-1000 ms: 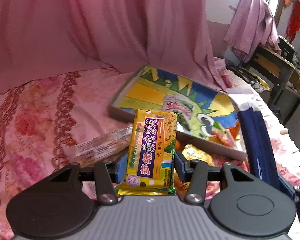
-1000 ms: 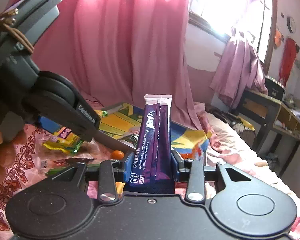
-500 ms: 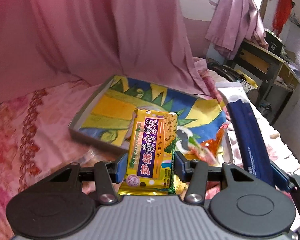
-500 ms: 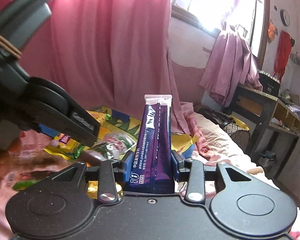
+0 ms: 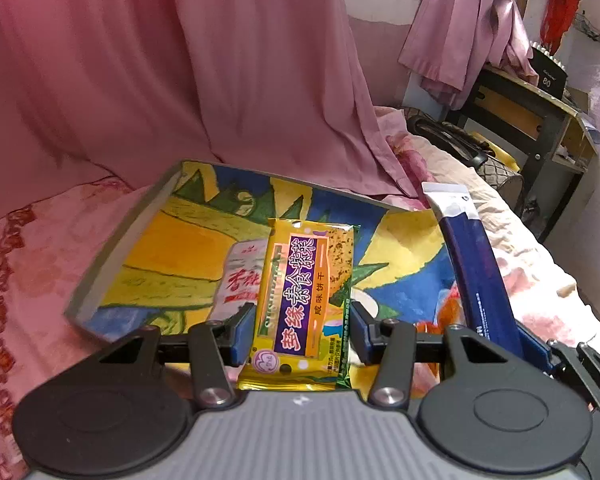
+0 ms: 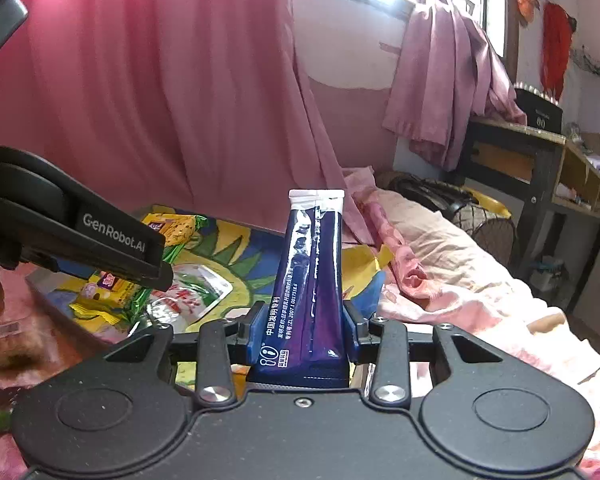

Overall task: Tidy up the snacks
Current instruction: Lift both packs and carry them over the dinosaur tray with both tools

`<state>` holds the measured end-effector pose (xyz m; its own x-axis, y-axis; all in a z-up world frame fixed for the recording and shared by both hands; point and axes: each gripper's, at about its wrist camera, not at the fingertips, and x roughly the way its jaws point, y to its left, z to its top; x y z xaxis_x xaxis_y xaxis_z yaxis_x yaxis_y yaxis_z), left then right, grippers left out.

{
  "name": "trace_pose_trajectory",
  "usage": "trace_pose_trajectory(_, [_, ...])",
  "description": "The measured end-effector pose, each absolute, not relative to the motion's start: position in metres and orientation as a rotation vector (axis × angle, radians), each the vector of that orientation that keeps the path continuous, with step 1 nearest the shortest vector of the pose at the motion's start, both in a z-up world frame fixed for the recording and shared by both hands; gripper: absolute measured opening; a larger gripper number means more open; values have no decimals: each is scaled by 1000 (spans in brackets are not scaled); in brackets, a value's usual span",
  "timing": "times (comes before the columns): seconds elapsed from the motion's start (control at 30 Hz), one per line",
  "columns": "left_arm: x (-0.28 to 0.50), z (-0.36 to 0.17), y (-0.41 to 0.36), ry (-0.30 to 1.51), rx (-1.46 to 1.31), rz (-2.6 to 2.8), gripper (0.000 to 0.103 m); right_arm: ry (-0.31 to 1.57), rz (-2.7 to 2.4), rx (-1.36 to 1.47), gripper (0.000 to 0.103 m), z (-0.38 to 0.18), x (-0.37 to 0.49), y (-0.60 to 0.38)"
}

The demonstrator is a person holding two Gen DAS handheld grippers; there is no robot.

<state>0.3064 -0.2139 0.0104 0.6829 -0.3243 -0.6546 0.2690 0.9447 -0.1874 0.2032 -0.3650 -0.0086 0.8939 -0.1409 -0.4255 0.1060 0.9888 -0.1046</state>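
Clearly the left tongs (image 5: 302, 330) clamp a yellow biscuit packet (image 5: 306, 300) above the painted tray (image 5: 112, 256) on the bed (image 5: 32, 264); right tongs (image 6: 302, 336) clamp a purple sachet (image 6: 310, 280) beside the tray's right edge; a white pouch (image 5: 242, 276) lies half hidden inside; bare tray floor stays leftward.

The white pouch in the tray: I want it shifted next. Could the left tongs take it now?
Probably not: the left tongs are shut on the yellow cracker packet, which hangs over the white pouch.
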Motion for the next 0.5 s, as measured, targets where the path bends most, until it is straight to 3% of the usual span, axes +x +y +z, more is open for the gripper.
trace_pose_trajectory(0.33, [326,-17,-231,790,-51,-298,53,523,-76,-53,41,-26,224,-368])
trace_pose_trajectory(0.4, [327,-22,-232,803,-57,-291,53,525,-78,-67,35,-28,225,-366])
trace_pose_trajectory(0.5, [329,-27,-233,814,-53,-290,53,525,-84,-78,33,-30,226,-365])
